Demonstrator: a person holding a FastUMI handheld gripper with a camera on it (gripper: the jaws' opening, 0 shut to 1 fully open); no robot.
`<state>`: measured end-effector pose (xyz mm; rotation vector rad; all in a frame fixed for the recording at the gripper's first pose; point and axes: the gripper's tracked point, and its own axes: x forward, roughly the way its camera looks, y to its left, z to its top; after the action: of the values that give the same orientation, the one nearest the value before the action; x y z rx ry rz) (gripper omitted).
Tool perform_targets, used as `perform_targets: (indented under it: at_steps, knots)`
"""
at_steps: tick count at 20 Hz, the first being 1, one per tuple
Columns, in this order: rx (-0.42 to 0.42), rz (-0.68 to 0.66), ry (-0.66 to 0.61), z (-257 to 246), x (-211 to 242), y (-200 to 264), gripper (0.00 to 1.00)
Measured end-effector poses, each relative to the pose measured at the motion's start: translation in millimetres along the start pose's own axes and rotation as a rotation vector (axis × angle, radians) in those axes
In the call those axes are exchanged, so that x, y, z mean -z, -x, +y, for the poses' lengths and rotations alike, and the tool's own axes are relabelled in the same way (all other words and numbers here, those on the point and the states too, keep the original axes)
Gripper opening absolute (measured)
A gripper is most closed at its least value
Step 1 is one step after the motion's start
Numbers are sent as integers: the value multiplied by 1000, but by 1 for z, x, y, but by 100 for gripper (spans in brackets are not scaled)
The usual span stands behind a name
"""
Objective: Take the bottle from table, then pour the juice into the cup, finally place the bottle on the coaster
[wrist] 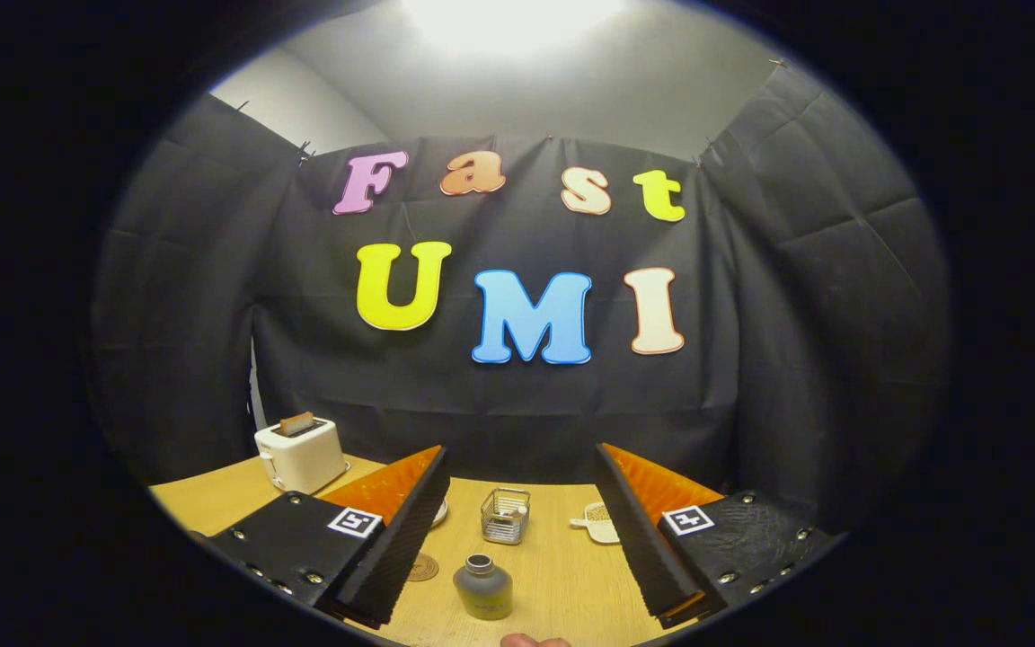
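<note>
Gripper: your gripper [531, 575] is wide open and holds nothing.
Bottle: the bottle [483, 587] stands upright on the table [562, 557], between your fingers, with no cap on.
Tip risk: bump it with one finger and juice may spill.
Coaster: the coaster [423, 567] sits just beside the left finger.
Basket: the wire basket [506, 515] is beyond the bottle; push too far and you may hit it.

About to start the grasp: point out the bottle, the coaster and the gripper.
bottle [483, 589], gripper view, on its grey body.
coaster [423, 567], gripper view, on its visible round face.
gripper [526, 602], gripper view, midway between its open fingertips.
</note>
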<state>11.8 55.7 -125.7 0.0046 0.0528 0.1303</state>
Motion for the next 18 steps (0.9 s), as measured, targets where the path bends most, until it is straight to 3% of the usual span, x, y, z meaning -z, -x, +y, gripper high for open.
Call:
perform_targets:
  at_steps: [12, 18]
  knots:
    - [-16, 137, -55, 28, 132, -22, 98]
    - [-3, 171, -72, 30, 170, -40, 98]
